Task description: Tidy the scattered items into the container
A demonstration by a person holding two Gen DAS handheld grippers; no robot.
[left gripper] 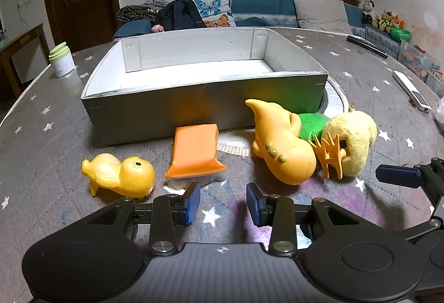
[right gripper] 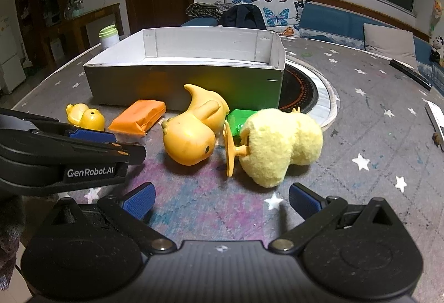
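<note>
A grey cardboard box [left gripper: 205, 100] [right gripper: 183, 81] stands empty on the star-print table. In front of it lie a small yellow duck toy [left gripper: 122, 175] [right gripper: 86, 115], an orange packet [left gripper: 195, 150] [right gripper: 138, 117], a big yellow rubber toy [left gripper: 280, 144] [right gripper: 194, 131], a green packet [left gripper: 313, 122] [right gripper: 240, 120], an orange hair claw [left gripper: 330, 153] [right gripper: 231, 147] and a yellow plush [left gripper: 352, 142] [right gripper: 277, 142]. My left gripper [left gripper: 223, 204] is open and empty just before the orange packet. My right gripper [right gripper: 222, 201] is open and empty before the plush.
A white-and-green jar [left gripper: 61, 60] [right gripper: 108, 38] stands left of the box. A round black hob [right gripper: 302, 92] sits under the box's right end. A white remote [left gripper: 412, 90] and a dark bar [left gripper: 366, 46] lie at the right. A sofa with cushions is behind.
</note>
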